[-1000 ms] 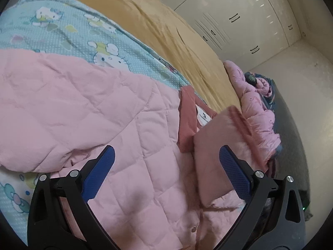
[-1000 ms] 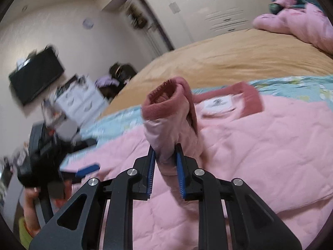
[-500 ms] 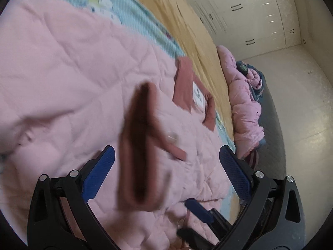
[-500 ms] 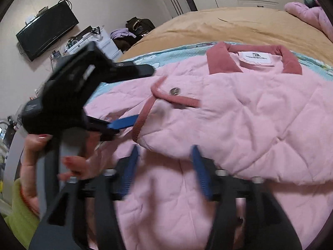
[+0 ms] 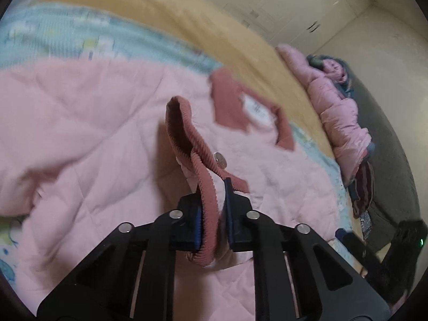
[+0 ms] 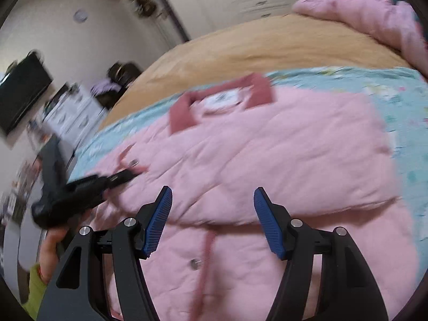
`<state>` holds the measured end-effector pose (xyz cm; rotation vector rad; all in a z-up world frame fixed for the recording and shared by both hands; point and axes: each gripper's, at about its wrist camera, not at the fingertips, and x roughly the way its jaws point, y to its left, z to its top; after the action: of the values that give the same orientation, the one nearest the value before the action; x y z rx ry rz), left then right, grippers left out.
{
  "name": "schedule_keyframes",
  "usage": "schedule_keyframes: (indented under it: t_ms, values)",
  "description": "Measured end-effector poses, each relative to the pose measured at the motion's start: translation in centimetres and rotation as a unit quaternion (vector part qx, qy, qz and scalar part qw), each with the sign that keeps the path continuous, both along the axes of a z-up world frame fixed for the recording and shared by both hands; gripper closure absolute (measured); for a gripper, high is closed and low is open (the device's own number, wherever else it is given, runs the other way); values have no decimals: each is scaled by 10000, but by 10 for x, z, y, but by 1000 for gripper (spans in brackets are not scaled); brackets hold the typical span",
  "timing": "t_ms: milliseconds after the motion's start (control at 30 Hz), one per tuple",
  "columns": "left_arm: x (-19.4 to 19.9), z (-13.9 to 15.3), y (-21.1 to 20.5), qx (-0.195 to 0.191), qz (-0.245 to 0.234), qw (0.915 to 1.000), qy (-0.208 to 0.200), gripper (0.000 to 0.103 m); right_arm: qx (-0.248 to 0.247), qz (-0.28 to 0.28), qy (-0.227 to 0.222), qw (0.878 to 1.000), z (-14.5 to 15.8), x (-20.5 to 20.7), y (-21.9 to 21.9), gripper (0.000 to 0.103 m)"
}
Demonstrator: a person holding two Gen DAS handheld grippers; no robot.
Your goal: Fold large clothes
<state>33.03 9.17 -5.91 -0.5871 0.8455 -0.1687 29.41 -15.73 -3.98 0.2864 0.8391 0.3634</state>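
Left gripper (image 5: 212, 206) I have clamped on the ribbed cuff (image 5: 187, 136) of the pink quilted jacket (image 5: 88, 123). Right gripper (image 6: 212, 222) hangs open and empty above the folded body, with the collar (image 6: 222, 99) farther off. Underneath lie the blue printed blanket (image 6: 401, 101) and tan bedspread (image 6: 267, 42). A second pink coat (image 5: 337, 107) crowds the bed's edge.

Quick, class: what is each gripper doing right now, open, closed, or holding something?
Left gripper: closed on the ribbed cuff of the pink quilted jacket.
Right gripper: open, holding nothing.
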Motion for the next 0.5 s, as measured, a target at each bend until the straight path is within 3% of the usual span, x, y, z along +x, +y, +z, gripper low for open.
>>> schedule_keyframes:
  t_ms: [100,200,267,333,500]
  values:
    - [-14,36,3,188,-6,9978,-631,99,-49,-409,-193,9990,12,7,-31,40]
    - [-24,53,15,275,105,9961,-834,99,-309,-783,-239,9962,14,22,-55,40]
    - [-22,42,22,412,152,9972,-613,99,-720,-1039,-38,9920,5,41,-63,40]
    - [-15,21,24,690,186,9971,-244,99,-737,-1076,177,9913,-9,55,-66,40]
    - [-8,-15,31,722,223,9968,271,98,-940,-913,590,9896,-44,77,-59,41]
